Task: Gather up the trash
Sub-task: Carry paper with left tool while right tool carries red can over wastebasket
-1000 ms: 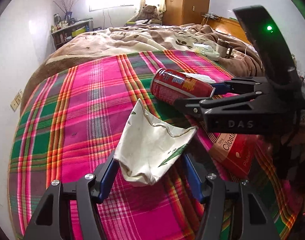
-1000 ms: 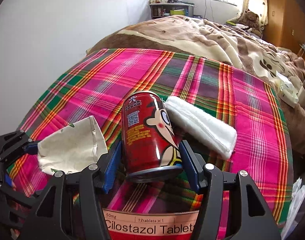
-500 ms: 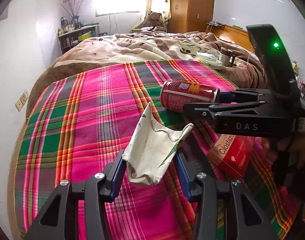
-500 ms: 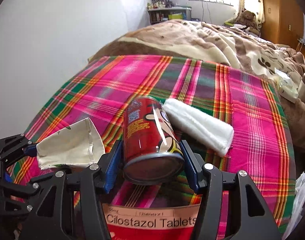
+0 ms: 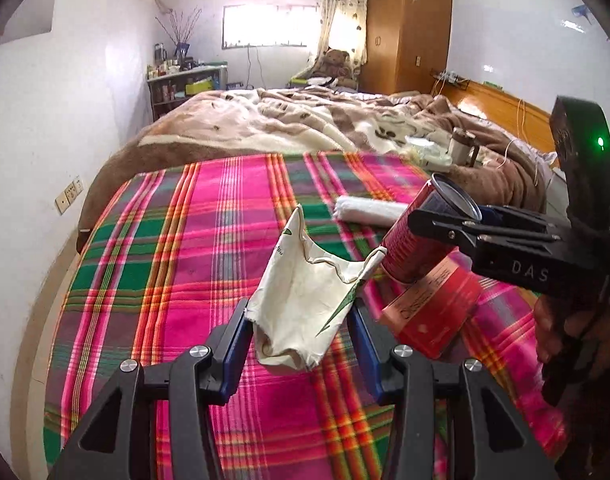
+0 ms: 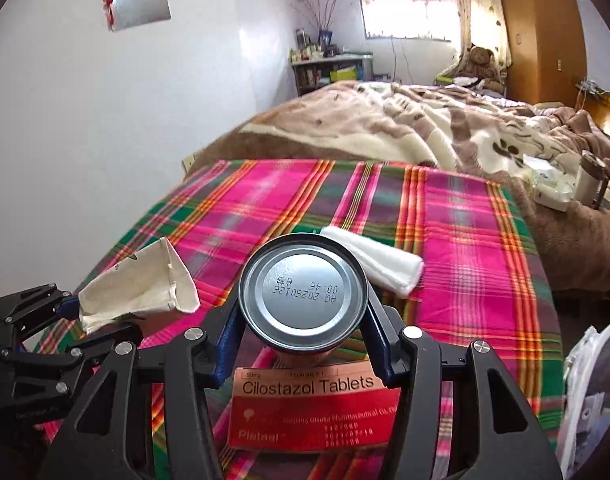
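The left gripper point(image 5: 301, 344) is clamped on a crumpled paper cup point(image 5: 305, 300), held above the plaid blanket point(image 5: 165, 280). The right gripper point(image 6: 303, 320) is closed around a red drink can point(image 6: 303, 284), its silver base turned toward the camera. Directly below the can lies a red Cilostazol tablet box point(image 6: 311, 412). Just beyond the can, a rolled white cloth point(image 6: 381, 260) rests on the plaid. Farther off is a brown fleece blanket point(image 6: 385, 128), then a teddy bear point(image 6: 479, 60) by the window.
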A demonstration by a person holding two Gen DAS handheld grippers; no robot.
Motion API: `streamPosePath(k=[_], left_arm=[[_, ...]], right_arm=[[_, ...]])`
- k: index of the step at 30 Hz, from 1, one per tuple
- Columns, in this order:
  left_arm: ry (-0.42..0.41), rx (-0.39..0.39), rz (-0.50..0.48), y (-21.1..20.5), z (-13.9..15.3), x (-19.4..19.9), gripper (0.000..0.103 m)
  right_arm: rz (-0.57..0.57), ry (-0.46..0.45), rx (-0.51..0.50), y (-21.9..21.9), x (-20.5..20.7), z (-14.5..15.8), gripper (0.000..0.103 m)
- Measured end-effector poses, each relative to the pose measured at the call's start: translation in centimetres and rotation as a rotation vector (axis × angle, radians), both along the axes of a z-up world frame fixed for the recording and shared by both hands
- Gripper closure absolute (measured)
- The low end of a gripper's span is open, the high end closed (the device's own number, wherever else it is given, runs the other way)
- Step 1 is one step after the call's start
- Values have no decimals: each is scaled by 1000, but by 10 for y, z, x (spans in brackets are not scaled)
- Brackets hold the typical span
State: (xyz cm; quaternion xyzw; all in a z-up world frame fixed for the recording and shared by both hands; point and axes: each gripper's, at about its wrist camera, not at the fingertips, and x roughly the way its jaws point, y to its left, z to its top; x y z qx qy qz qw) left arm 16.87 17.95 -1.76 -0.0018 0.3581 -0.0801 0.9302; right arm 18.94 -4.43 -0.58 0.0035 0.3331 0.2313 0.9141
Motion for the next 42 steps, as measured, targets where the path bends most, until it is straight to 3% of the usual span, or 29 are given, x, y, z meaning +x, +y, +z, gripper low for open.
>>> streamPosePath(k=[20, 32, 42], left_arm=[[-81, 2, -47, -69, 51, -50, 55], [-121, -7, -146, -132, 70, -64, 55], [-131, -31, -268, -208, 73, -60, 54]], right_arm=[[-98, -83, 89, -83, -52, 40, 49], [-228, -107, 112, -146, -81, 47, 49], [-378, -109, 86, -206, -90, 49, 49]])
